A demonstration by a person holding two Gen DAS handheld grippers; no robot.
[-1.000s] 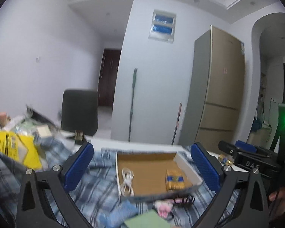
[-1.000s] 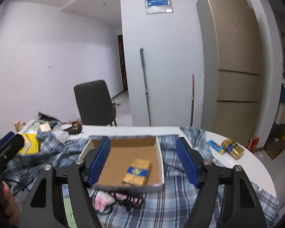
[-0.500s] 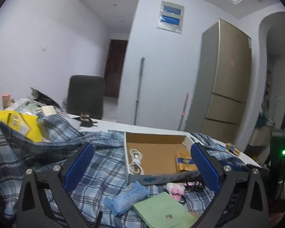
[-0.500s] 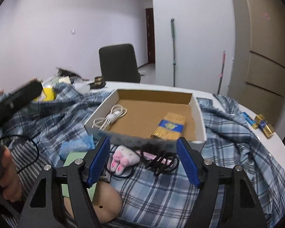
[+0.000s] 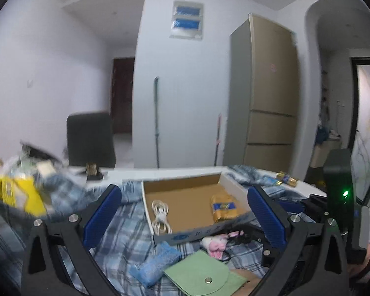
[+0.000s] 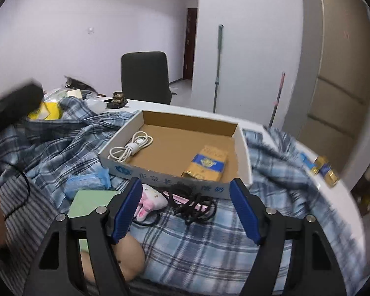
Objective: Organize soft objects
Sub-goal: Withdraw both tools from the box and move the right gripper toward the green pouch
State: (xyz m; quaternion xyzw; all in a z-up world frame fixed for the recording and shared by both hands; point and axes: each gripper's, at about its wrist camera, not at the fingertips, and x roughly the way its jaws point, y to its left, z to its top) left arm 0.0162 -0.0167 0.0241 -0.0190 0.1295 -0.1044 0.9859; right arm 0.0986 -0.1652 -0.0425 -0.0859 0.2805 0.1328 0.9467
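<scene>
A shallow cardboard box (image 6: 243,148) (image 5: 185,235) lies on a blue plaid cloth (image 6: 209,241) (image 5: 125,224). Inside it are a coiled white cable (image 6: 133,146) (image 5: 160,215) and a gold and blue packet (image 6: 207,164) (image 5: 223,207). In front of the box lie a pink and white plush bunny (image 6: 151,201) (image 5: 214,244), a tangle of black cord (image 6: 194,203), a blue soft pack (image 6: 88,181) (image 5: 155,264) and a green pouch (image 5: 204,275) (image 6: 90,203). My right gripper (image 6: 185,207) hangs open just above the bunny and cord. Nothing sits between the open fingers of my left gripper (image 5: 185,212).
A black chair (image 6: 145,76) stands behind the white table (image 6: 185,112). A yellow bag (image 5: 14,197) and clutter fill the left end. Gold and blue packets (image 6: 325,170) lie at the right edge. A beige round object (image 6: 125,259) sits near my right gripper's left finger.
The right gripper has dropped and tilted down toward the bunny and cord in front of the box. The left view has rolled and shifted slightly; both grippers stay open.
</scene>
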